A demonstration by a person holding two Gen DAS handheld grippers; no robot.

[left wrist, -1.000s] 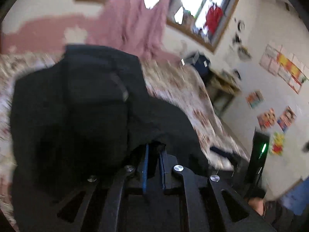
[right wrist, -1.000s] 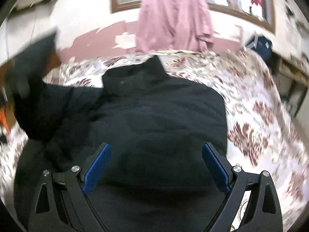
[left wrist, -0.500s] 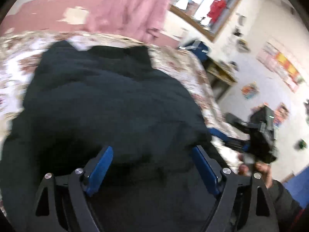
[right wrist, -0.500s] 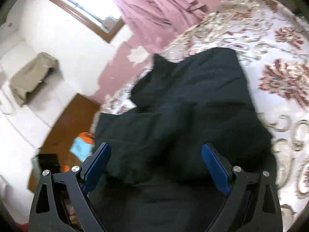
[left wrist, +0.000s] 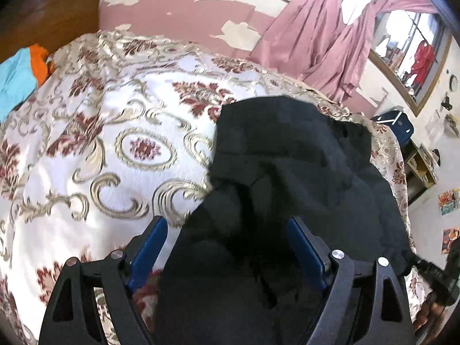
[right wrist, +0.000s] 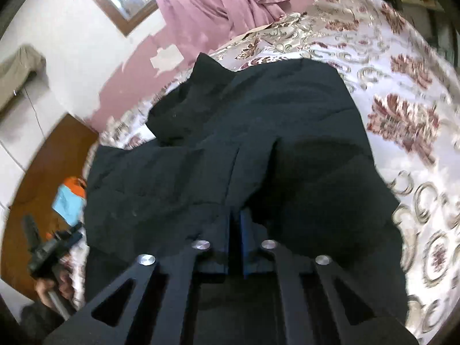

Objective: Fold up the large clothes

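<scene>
Black garment (right wrist: 258, 149) lies spread on the bed (left wrist: 95, 149), over a floral cream-and-maroon cover. Right gripper (right wrist: 236, 230): jaws pinched together on a fold of the black cloth at its near edge, fabric bunched up around the blue pads. Left gripper (left wrist: 227, 247): jaws wide, blue pads well apart, garment edge draped between them, not clamped. In the left wrist view the garment runs from 6 up toward 1 o'clock. Pink curtain (left wrist: 325, 37) at 1 o'clock, orange-and-blue cloth (left wrist: 20, 69) at 10.
</scene>
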